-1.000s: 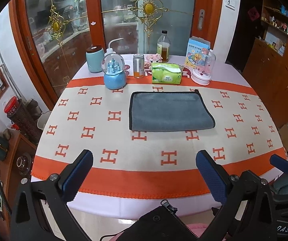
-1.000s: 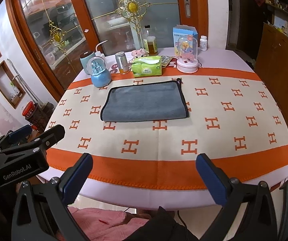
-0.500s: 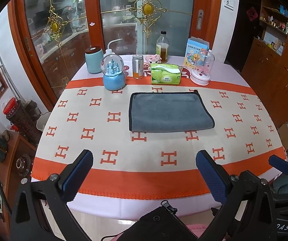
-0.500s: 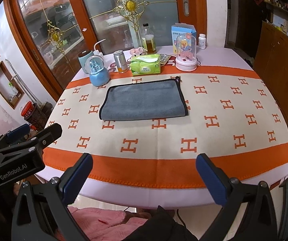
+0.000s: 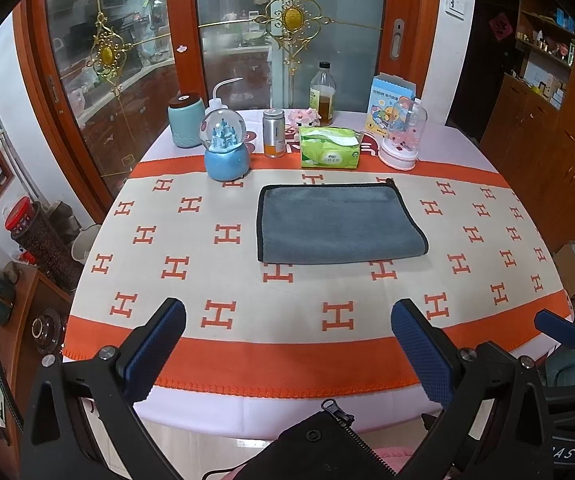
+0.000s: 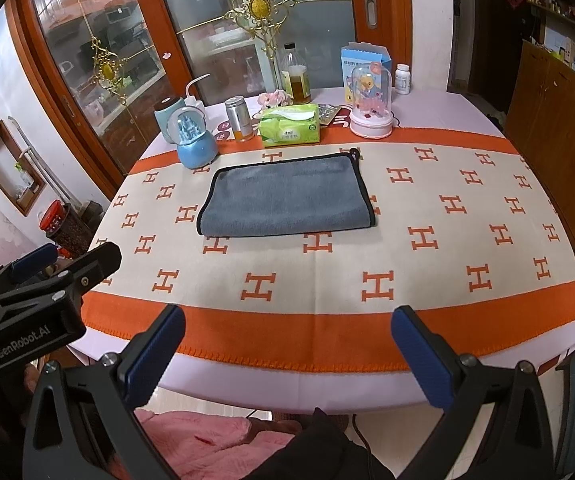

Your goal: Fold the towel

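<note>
Both grippers, left (image 5: pixel 287 344) and right (image 6: pixel 287 344), are hovering wide open and empty short of the grey microfibre towel (image 5: pixel 337 222); pinching matching corners squarely should keep the fold even.

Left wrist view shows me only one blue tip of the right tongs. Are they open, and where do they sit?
Observer: The right tongs are open and empty, above the near orange border of the tablecloth, short of the grey towel.
Operator: Anything hidden behind the tissue pack?
Observer: Yes, foil blister packs lie flat just beside the tissue pack, on the side towards the pink-based dome.
</note>
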Demonstrator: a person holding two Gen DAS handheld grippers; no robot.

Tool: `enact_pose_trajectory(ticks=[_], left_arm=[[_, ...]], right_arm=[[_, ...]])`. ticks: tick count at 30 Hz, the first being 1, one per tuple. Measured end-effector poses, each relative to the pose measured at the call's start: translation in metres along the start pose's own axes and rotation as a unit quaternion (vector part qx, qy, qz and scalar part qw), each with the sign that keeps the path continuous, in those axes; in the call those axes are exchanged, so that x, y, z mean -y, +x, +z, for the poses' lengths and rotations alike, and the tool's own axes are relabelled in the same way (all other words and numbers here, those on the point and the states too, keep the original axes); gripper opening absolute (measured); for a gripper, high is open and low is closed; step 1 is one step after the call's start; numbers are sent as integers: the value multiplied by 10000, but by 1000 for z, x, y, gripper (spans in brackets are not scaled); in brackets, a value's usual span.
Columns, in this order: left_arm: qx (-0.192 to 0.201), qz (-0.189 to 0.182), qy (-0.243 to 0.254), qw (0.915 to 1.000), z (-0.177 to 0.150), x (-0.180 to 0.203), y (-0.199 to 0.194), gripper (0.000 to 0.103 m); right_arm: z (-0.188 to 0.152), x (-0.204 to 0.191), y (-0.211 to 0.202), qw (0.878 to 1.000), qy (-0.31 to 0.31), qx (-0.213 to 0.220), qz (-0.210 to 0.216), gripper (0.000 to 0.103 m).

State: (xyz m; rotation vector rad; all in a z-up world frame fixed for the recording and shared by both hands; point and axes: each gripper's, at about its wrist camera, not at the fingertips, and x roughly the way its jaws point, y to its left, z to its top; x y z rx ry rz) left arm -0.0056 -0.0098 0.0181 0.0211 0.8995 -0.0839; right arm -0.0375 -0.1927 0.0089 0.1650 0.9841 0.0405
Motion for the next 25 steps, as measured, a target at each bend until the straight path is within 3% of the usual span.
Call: enact_pose_trajectory(ticks=[25], left_arm=[[-5, 9, 3, 10000, 0, 0, 0, 102]], right_arm=[[-2, -3, 5, 10000, -2, -63, -15, 103]])
